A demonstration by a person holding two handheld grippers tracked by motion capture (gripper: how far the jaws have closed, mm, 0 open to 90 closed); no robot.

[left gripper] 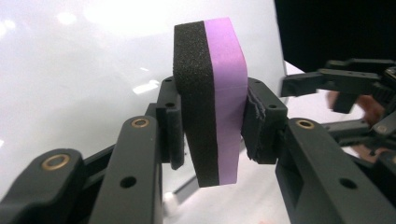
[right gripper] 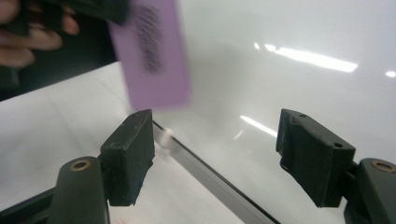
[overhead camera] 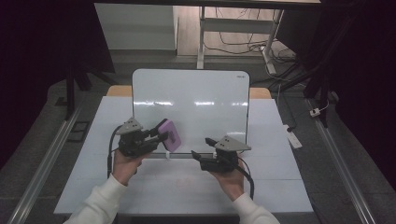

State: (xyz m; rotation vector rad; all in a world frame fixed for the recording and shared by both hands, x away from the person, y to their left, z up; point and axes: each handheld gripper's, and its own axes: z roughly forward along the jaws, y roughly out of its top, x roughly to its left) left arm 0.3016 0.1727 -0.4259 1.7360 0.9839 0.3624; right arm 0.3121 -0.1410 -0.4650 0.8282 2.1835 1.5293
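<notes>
whiteboard (overhead camera: 191, 100): stands propped on the table (overhead camera: 275, 186), its lower edge near the table's middle, its top toward the far edge
eraser (overhead camera: 170, 136): between the jaws of the left gripper (overhead camera: 159, 135), before the whiteboard's lower left corner
right gripper (overhead camera: 201, 149): before the whiteboard's lower edge, right of the eraser, apart from it
hands: at the table's near edge

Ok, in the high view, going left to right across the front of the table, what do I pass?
Left gripper shut on the purple eraser → right gripper with jaws apart and nothing between them → white remote-like thing just off the table's right edge.
</notes>
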